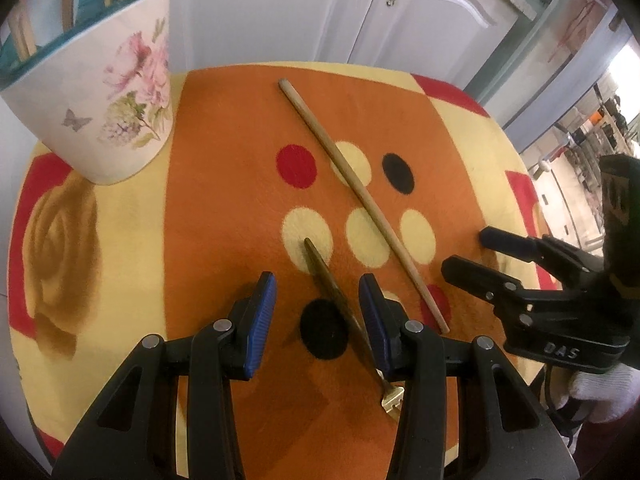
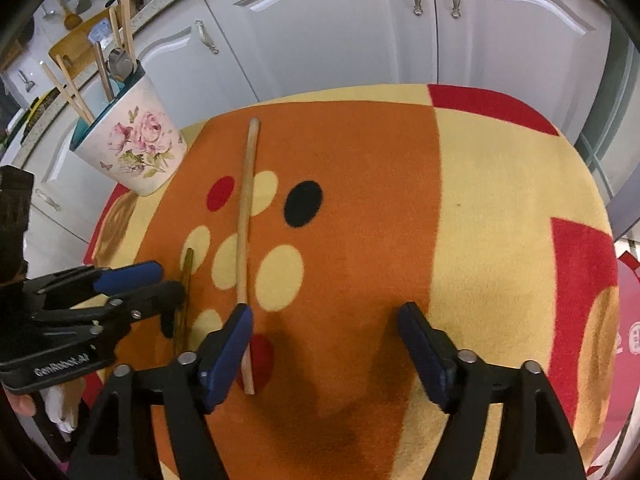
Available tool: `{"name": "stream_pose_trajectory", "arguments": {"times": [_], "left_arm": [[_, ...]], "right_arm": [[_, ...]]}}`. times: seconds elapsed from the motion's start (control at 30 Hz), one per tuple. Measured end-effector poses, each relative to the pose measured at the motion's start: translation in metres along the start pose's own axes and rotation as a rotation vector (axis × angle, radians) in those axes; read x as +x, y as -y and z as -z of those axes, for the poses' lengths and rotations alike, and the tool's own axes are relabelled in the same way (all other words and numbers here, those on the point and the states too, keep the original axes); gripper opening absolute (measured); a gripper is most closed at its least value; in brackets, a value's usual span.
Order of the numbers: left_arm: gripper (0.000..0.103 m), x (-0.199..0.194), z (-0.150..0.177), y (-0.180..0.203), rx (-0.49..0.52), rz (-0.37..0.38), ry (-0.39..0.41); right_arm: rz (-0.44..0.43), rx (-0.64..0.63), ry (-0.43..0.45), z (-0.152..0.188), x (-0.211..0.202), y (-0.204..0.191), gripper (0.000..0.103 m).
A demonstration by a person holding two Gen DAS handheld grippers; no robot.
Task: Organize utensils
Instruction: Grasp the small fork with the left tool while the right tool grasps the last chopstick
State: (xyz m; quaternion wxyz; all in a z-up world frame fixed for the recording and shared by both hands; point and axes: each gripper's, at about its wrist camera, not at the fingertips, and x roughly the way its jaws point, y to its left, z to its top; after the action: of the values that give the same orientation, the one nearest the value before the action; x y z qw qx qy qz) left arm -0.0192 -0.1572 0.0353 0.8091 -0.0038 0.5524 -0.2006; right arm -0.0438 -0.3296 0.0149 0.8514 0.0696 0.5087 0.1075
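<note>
A gold fork [image 1: 340, 300] lies on the patterned cloth [image 1: 224, 184], handle pointing away, tines near me. My left gripper [image 1: 318, 286] is open, its jaws on either side of the fork's handle, just above it. It also shows in the right wrist view [image 2: 166, 280], over the fork [image 2: 184, 296]. A long wooden chopstick [image 1: 360, 196] lies diagonally to the right of the fork; it also shows in the right wrist view [image 2: 245, 248]. My right gripper [image 2: 324, 316] is open and empty, its left finger beside the chopstick's near end. A floral utensil holder [image 1: 104, 92] stands at the back left.
The holder [image 2: 136, 144] has several wooden utensils standing in it. The cloth [image 2: 500, 200] covers a small round table. White cabinet doors [image 2: 340, 28] stand right behind the table. A counter with kitchen tools [image 2: 72, 20] is at the far left.
</note>
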Motion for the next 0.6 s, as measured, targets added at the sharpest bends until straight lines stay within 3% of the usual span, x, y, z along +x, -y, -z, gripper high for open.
{"name": "stream_pose_trajectory", "arguments": {"times": [0.4, 0.6], "left_arm": [[0.042, 0.010, -0.002, 0.004, 0.009, -0.016, -0.002], [0.042, 0.013, -0.004, 0.008, 0.017, -0.027, 0.009]], "right_arm": [[0.000, -0.025, -0.030, -0.004, 0.002, -0.007, 0.080], [0.023, -0.026, 0.023, -0.013, -0.012, -0.002, 0.077]]}}
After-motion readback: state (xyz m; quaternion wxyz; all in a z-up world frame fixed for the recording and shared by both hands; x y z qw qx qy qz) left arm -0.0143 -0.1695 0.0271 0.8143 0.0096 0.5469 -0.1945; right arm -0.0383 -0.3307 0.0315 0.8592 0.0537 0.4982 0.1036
